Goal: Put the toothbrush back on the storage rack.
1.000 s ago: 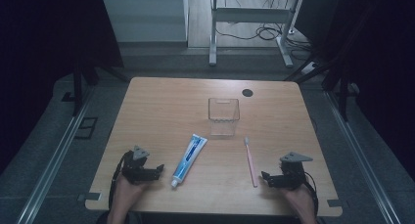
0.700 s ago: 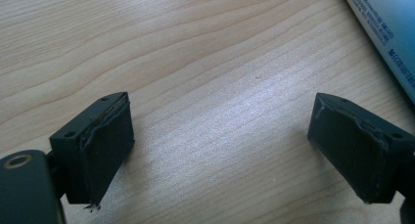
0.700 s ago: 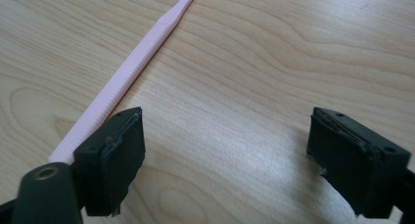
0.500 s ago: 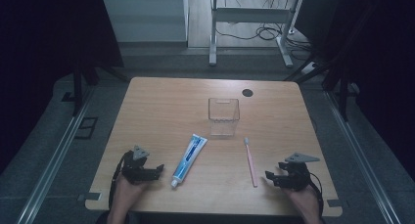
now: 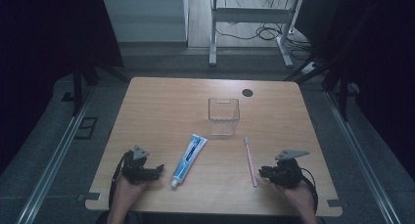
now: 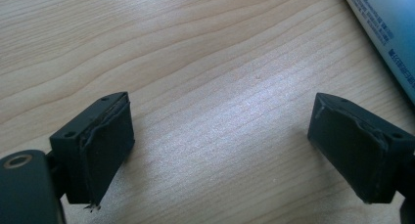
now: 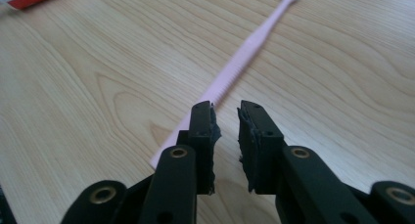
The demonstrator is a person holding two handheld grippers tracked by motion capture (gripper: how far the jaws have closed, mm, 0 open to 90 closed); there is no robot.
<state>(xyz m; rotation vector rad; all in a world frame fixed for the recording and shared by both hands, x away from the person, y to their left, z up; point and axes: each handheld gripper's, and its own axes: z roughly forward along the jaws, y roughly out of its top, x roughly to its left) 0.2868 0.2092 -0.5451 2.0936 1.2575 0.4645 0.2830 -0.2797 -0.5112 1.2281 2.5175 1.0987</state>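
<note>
Right gripper view catches what the high view blurs: right tool (image 7: pixel 226 117) with jaws just drawn nearly together, nothing between, toothbrush (image 7: pixel 244 55) lying on desk (image 7: pixel 98 87) just beyond its tip, slightly left.

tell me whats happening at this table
A person holds a gripper in each hand at a wooden table. The right gripper, jaws just closed with nothing between them, sits by the handle end of a pink toothbrush. The left gripper rests open beside a toothpaste tube. A clear container stands behind.
</note>
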